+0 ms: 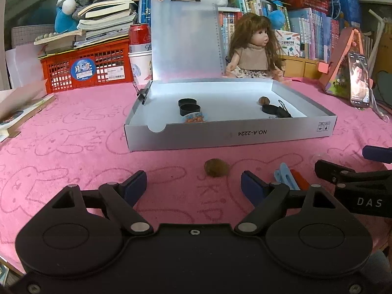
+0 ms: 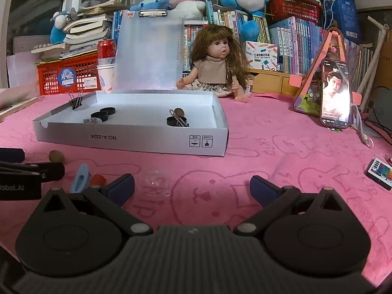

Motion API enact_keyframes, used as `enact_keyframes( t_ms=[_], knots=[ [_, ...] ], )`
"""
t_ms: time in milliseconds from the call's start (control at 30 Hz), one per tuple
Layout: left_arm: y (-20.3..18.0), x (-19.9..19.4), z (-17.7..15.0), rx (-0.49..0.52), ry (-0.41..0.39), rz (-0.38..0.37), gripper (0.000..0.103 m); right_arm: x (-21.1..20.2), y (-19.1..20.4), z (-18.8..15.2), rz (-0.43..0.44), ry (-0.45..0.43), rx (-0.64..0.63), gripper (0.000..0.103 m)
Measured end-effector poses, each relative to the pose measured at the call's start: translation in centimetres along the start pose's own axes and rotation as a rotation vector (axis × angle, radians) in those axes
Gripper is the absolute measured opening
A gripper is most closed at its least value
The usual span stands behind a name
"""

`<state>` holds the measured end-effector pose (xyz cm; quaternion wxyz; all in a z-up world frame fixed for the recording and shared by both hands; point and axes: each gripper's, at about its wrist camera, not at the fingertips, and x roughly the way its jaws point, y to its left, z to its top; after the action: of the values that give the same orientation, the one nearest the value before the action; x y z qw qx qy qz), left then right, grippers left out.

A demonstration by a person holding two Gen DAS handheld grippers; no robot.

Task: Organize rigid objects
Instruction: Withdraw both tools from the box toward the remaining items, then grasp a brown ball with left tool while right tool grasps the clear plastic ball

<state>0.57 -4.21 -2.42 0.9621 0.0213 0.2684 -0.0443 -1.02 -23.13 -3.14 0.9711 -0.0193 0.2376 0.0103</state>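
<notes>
Both tools hang low over a surface covered with a pink cloth (image 1: 73,132), and both are empty. The left tool (image 1: 193,183) has its jaws spread wide with only cloth between them; the right tool (image 2: 192,187) stands just as wide apart, gripping nothing.

Ahead of them sits a shallow white box (image 1: 227,134), lid raised upright behind it. Inside lie two black caps (image 1: 188,106) side by side toward its left end, a small printed round piece (image 1: 194,118) against the front wall, and toward the right end a walnut (image 1: 264,101), another black cap (image 1: 269,109) and a black binder clip (image 1: 284,111) close together. A second binder clip (image 2: 78,103) is clipped on the box's left wall.

Still outside the box, on the cloth in front of it, lie a second walnut (image 1: 216,167), just ahead of the left tool's gap, a light blue clip (image 1: 284,176) touching a red-orange piece (image 1: 300,180), and what looks like a small clear dome (image 2: 155,183), hard to make out, just ahead of the right tool's left finger.

Beyond the box a doll (image 1: 254,54) sits. A phone (image 2: 335,93) leans on a stand to the right, and a remote (image 2: 379,172) lies at the far right edge.
</notes>
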Motion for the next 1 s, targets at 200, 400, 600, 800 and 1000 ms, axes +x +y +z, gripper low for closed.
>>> enact_keyframes(
  t_ms=[200, 400, 600, 800, 1000],
  knots=[
    [-0.08, 0.23, 0.25, 0.010, 0.002, -0.002, 0.082, -0.01, 0.60, -0.06, -0.011, -0.008, -0.050, 0.103],
    [-0.18, 0.55, 0.63, 0.014, 0.006, -0.004, 0.080, -0.01, 0.72, 0.02, -0.003, -0.007, -0.062, 0.102],
    [-0.21, 0.61, 0.71, 0.016, 0.006, -0.005, 0.077, 0.20, 0.24, 0.12, 0.025, 0.007, -0.040, 0.100],
    [-0.54, 0.70, 0.93, 0.032, 0.003, -0.015, 0.067, 0.22, -0.03, 0.02, 0.062, 0.018, -0.002, 0.093],
    [-0.95, 0.66, 0.92, 0.042, 0.000, -0.038, 0.054, -0.20, 0.21, -0.21, 0.089, 0.006, -0.001, 0.077]
  ],
)
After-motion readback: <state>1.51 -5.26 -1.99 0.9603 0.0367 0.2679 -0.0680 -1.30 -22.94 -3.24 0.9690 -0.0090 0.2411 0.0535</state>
